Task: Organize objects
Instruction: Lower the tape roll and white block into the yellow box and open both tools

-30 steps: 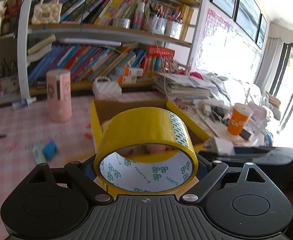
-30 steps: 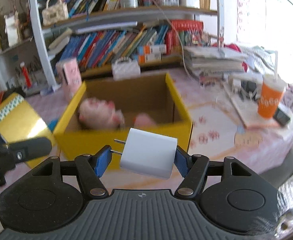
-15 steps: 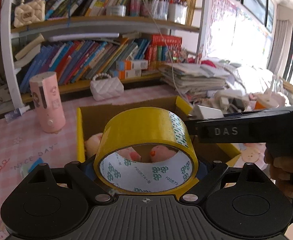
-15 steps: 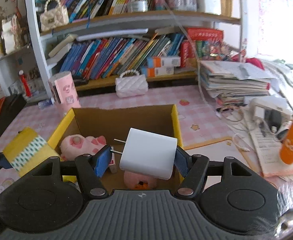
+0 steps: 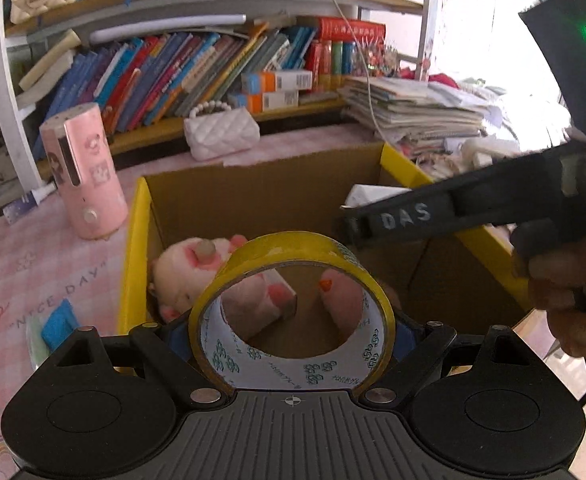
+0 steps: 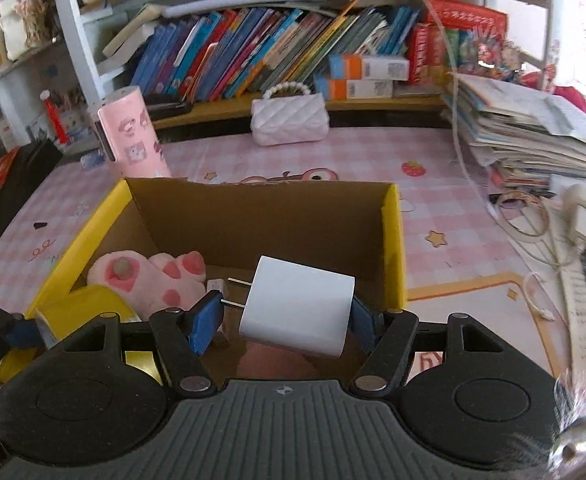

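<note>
Both tools are tilting down over the yellow cardboard box (image 6: 393,240): the left tool (image 5: 293,336) is clamping the yellow tape roll (image 5: 293,304), its hole facing the camera; the right tool (image 6: 281,320) is clamping the white plug charger (image 6: 299,308), prongs pointing toward 9 o'clock.

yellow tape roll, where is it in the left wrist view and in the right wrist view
Left wrist view: the yellow tape roll sits low in the centre, held in the left gripper above the open cardboard box.
Right wrist view: the tape roll shows at the lower left edge, partly hidden, at the box's near left corner.
Shared landmark: the pink plush toy inside the box.
</note>
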`<state>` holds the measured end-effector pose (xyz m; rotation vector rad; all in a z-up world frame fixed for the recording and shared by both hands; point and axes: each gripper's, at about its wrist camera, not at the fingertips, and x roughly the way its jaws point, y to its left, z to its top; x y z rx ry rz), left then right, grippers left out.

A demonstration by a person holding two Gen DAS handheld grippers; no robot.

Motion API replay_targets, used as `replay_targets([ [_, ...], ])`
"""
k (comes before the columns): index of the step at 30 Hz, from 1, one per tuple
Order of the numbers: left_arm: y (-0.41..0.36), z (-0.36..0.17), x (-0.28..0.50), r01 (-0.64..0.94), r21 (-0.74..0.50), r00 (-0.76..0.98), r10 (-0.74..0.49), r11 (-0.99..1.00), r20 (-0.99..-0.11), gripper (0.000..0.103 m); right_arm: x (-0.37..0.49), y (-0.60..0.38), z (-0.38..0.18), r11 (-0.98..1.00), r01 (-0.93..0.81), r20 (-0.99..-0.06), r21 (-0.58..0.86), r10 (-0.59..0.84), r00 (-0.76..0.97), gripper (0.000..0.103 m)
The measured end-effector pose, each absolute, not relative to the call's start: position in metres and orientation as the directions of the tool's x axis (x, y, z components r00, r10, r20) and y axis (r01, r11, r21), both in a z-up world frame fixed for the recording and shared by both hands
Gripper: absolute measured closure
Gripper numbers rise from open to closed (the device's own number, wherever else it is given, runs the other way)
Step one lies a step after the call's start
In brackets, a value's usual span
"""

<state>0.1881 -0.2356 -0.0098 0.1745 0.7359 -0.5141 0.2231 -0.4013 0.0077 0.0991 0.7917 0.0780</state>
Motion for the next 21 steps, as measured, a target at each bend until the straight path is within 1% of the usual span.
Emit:
replay_targets([
  [3,-0.238,-0.014,0.192,0.499,-0.022,0.615,-0.373,0.866,-0.695,0.011,0.235,-0.398,0.003,0.991,-0.067,-0.722,0.120,0.133,0.679,0.039],
  [5,-0.242,-0.016,0.192,0.504,0.010,0.622,-0.355,0.863,-0.698,0.011,0.242,-0.396,0.000,0.989,-0.082,-0.731,0.120,0.144,0.666,0.039],
  [12,-0.244,-0.018,0.193,0.520,0.016,0.620,-0.364,0.854,-0.696,0.010,0.260,-0.392,-0.003,0.991,-0.122,-0.751,0.057,0.123,0.649,0.039],
  [17,-0.243,-0.017,0.191,0.528,0.009,0.628,-0.383,0.849,-0.677,0.010,0.265,-0.391,-0.005,0.992,-0.122,-0.749,0.039,0.110,0.654,0.039],
  [21,-0.237,-0.012,0.186,0.530,-0.018,0.648,-0.418,0.848,-0.637,0.010,0.264,-0.389,-0.006,0.992,-0.128,-0.749,0.020,0.100,0.655,0.039],
])
